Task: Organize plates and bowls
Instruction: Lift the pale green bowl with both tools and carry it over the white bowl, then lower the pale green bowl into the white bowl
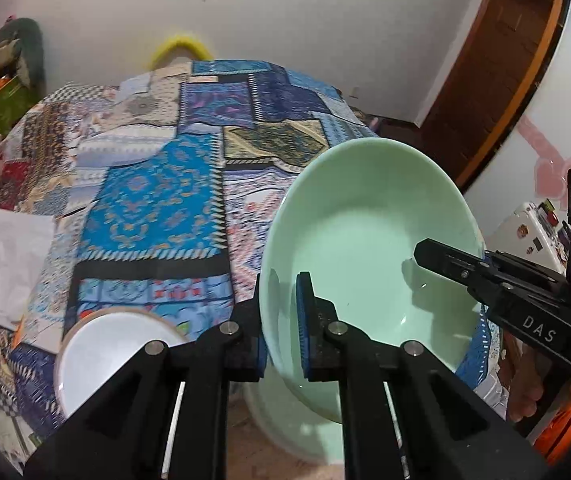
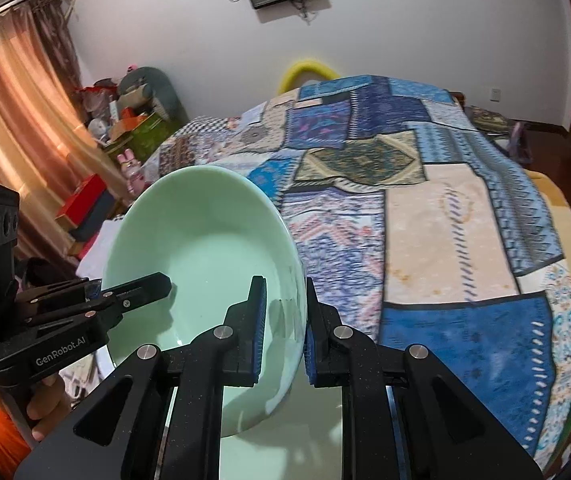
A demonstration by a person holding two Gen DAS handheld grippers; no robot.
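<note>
Mid-carry: left gripper (image 1: 281, 320) and right gripper (image 2: 283, 332) both clamp green bowl (image 1: 369, 236) rims; next, set down level.

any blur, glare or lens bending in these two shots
Left wrist view: the patchwork quilt is softly motion-blurred, the white bowl nearly blown out, and the wooden door frame bows from the fisheye. Right wrist view: the green bowl shows faint gloss and the left claw's shadow; the curtain glows with backlight; corners vignette black.
</note>
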